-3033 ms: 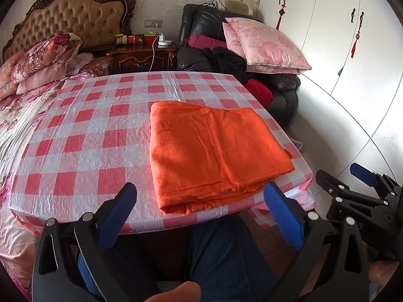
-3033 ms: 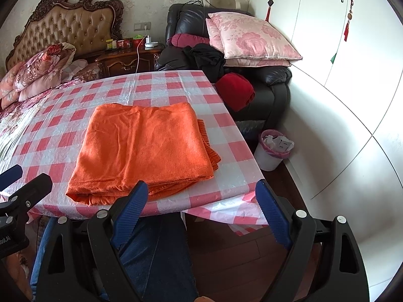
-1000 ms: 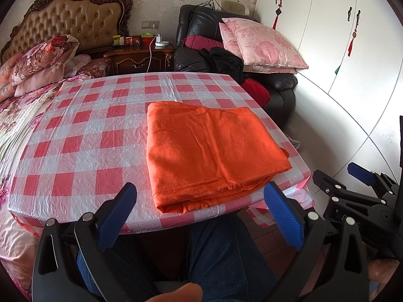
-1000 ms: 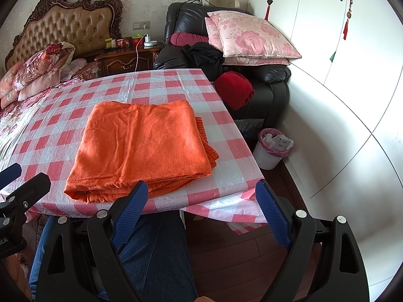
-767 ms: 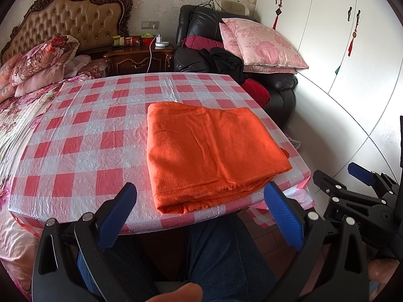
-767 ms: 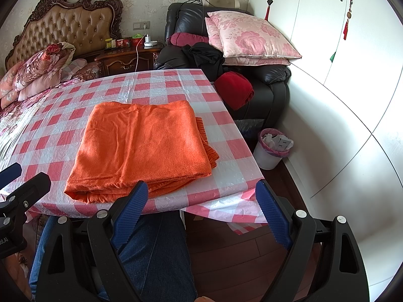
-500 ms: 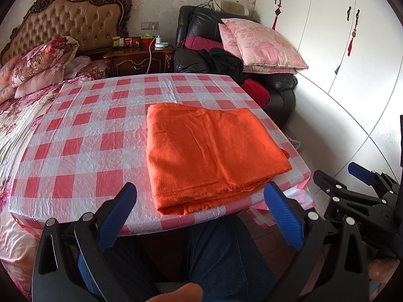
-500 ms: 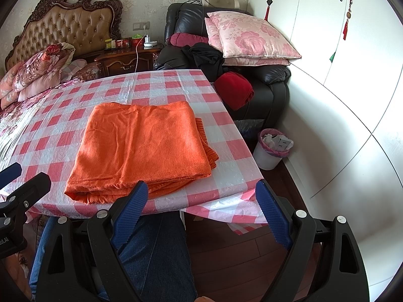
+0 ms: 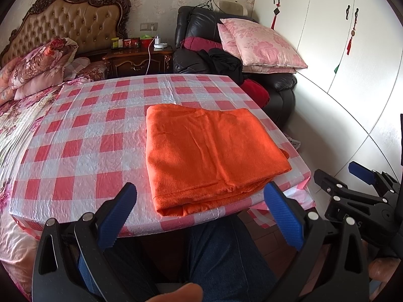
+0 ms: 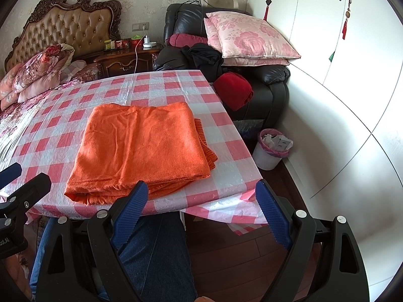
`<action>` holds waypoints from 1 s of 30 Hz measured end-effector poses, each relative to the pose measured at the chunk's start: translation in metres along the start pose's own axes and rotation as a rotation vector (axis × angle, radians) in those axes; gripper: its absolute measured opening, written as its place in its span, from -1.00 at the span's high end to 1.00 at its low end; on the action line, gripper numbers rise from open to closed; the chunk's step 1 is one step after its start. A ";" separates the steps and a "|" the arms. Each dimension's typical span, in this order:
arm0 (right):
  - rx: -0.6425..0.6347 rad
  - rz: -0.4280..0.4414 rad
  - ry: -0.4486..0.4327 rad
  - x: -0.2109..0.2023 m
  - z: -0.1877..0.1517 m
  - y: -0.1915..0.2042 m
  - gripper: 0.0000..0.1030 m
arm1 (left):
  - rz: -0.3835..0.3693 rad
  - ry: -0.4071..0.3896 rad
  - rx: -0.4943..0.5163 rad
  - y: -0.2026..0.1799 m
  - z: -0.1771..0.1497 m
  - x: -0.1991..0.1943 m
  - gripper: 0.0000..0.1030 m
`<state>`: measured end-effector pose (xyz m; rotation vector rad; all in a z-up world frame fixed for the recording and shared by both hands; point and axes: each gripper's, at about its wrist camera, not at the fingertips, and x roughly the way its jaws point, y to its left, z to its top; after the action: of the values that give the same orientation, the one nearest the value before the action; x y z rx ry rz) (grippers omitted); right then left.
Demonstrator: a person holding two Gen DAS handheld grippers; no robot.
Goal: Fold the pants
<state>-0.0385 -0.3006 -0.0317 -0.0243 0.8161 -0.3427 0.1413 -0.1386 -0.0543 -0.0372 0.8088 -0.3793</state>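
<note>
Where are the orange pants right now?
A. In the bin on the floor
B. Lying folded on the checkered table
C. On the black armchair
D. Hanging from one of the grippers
B: the orange pants lie folded flat on the checkered table, while the left gripper and the right gripper are both open and hold nothing.

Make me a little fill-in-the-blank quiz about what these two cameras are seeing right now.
1. The folded pants are coloured ____.
2. They lie on a tablecloth checked in white and ____.
3. The left gripper and right gripper both have their fingers ____, holding nothing.
4. The small bin stands on the floor beside the black ____.

Missing words: orange; red; open; armchair
</note>
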 end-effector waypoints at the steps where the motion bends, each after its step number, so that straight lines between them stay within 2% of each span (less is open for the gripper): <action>1: 0.000 0.000 0.000 0.000 0.000 0.000 -0.63 | 0.000 0.000 0.000 0.000 0.000 0.000 -0.96; 19: 0.001 0.000 0.000 0.000 0.000 -0.001 -0.63 | -0.002 -0.005 0.003 -0.003 0.003 0.000 -0.96; 30: 0.002 0.001 0.002 0.001 0.000 -0.001 -0.63 | -0.032 -0.006 0.005 -0.005 0.005 0.003 -0.96</action>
<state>-0.0386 -0.3016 -0.0323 -0.0214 0.8176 -0.3425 0.1455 -0.1451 -0.0520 -0.0471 0.8025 -0.4114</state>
